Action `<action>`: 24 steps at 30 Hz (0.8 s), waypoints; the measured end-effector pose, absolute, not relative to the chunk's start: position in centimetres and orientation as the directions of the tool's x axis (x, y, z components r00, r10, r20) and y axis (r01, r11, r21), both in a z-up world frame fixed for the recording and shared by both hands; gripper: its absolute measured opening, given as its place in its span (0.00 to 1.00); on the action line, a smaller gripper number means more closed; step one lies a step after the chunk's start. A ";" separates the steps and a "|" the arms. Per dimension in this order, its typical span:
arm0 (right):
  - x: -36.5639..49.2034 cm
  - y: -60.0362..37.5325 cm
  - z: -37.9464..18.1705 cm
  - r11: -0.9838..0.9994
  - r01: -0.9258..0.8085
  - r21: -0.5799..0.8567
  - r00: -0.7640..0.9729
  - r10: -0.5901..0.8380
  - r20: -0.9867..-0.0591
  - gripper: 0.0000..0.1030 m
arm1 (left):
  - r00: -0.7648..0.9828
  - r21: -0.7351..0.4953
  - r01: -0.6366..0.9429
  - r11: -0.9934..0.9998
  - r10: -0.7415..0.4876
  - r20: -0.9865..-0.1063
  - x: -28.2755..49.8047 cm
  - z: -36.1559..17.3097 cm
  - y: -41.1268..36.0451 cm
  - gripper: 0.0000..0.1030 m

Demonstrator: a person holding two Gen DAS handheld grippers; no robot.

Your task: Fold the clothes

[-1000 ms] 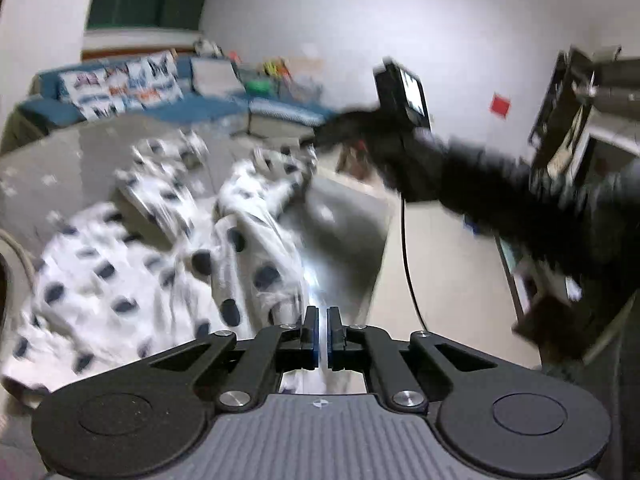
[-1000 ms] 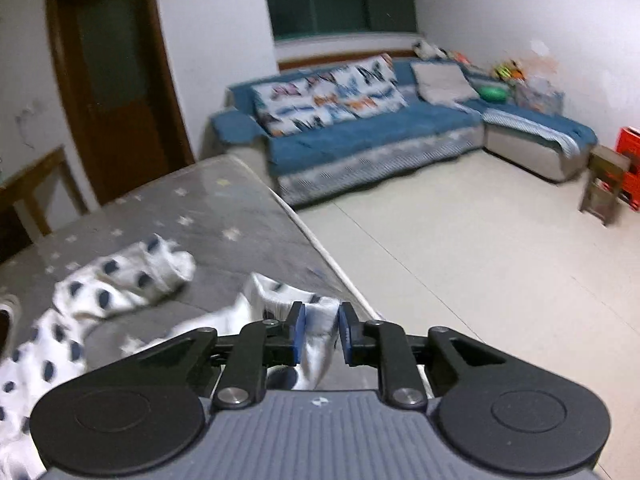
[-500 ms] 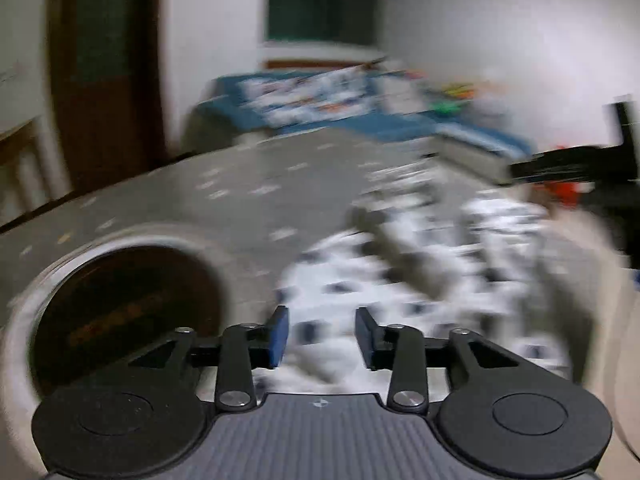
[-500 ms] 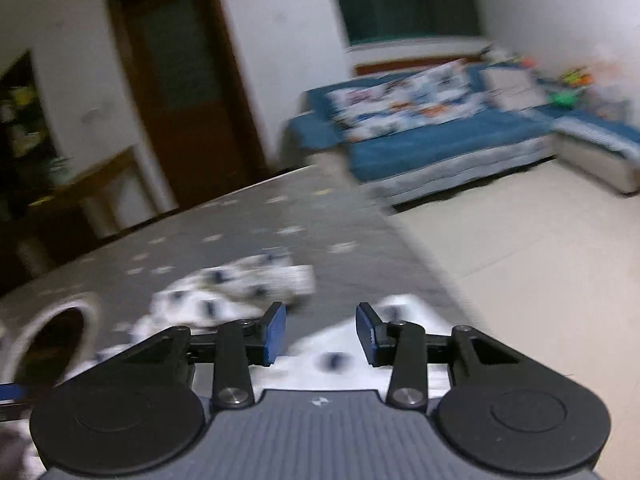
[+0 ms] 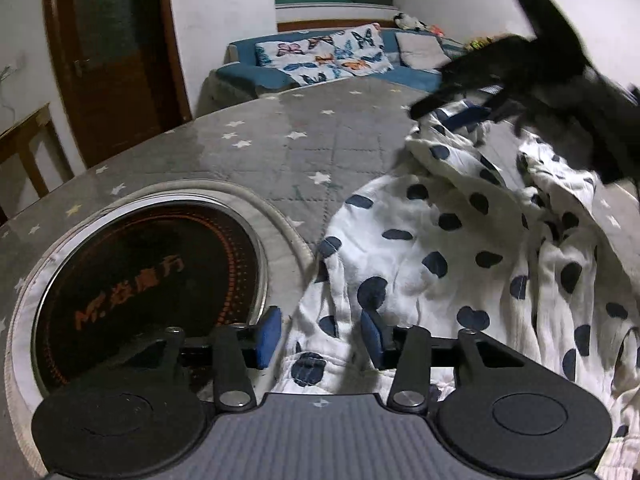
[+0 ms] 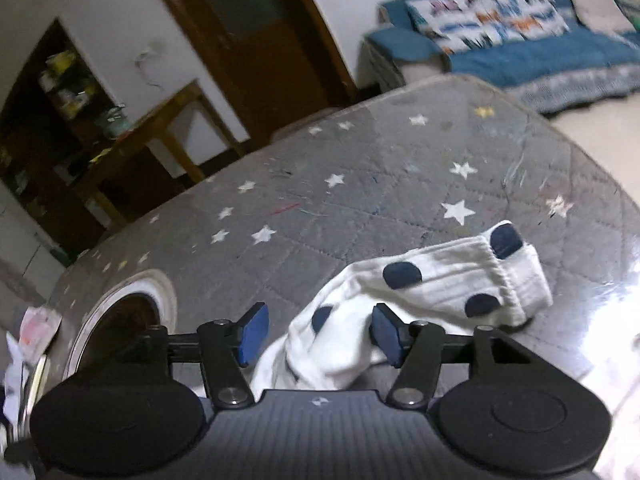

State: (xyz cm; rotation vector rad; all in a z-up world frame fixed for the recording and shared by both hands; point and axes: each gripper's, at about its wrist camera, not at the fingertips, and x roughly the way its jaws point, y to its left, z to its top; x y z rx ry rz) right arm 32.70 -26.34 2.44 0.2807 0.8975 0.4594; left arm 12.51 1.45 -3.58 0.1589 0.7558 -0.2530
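Lying rumpled, spotted garment (image 5: 460, 248), left tongs (image 5: 322, 336) agape; right tongs (image 6: 316, 334) agape

White cotton-like garment (image 5: 440, 248) with dark blue dots, soft and creased, with a ribbed cuff (image 6: 516, 280). Grey quilted table cover (image 5: 304, 148) printed with stars, under a glossy clear film. Round glossy black glass cooktop (image 5: 148, 280) with a shiny metal rim. Matt black plastic grippers with blue rubbery pads (image 5: 270, 334).

A home living room. A blue sofa (image 5: 320, 68) with butterfly cushions (image 5: 332, 54) stands at upper centre. A wooden door (image 5: 112, 52) is upper left.
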 end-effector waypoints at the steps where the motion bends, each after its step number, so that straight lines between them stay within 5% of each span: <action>1: 33.2 -26.0 2.2 0.880 -0.250 0.403 0.539 0.473 -0.697 0.59 | 0.699 0.046 0.290 0.956 -0.178 -0.693 12.5 -3.6 1.4 0.28; 3: 34.3 -25.2 1.6 0.903 -0.220 0.368 0.543 0.427 -0.723 0.52 | 0.698 0.037 0.303 0.952 -0.196 -0.689 12.5 -3.6 1.4 0.16; 7: 35.6 -24.0 1.5 0.910 -0.228 0.346 0.544 0.414 -0.730 0.12 | 0.706 0.014 0.287 0.958 -0.202 -0.679 12.3 -3.5 2.1 0.08; 10: 37.0 -21.5 2.3 0.910 -0.263 0.322 0.560 0.415 -0.717 0.03 | 0.718 -0.015 0.236 0.972 -0.185 -0.671 12.0 -3.2 3.4 0.07; 18: 39.2 -15.3 6.3 0.854 -0.404 0.327 0.614 0.518 -0.595 0.03 | 0.762 -0.059 0.031 0.998 -0.062 -0.645 10.2 -1.5 8.3 0.05; 20: 40.2 -13.7 6.3 0.843 -0.413 0.345 0.582 0.536 -0.611 0.10 | 0.759 -0.049 -0.028 0.998 -0.011 -0.651 9.5 -1.1 9.3 0.05; 21: 40.4 -13.1 5.9 0.834 -0.422 0.355 0.559 0.548 -0.622 0.17 | 0.759 -0.049 -0.048 0.998 0.005 -0.651 9.0 -0.9 9.8 0.05; 22: 40.3 -12.5 5.6 0.847 -0.413 0.335 0.562 0.526 -0.639 0.36 | 0.758 -0.055 -0.059 0.997 0.009 -0.653 8.5 -0.8 10.3 0.05; 24: 40.2 -11.1 4.9 0.872 -0.393 0.293 0.567 0.480 -0.670 0.47 | 0.753 -0.066 -0.079 0.995 0.016 -0.657 7.5 -0.5 11.2 0.05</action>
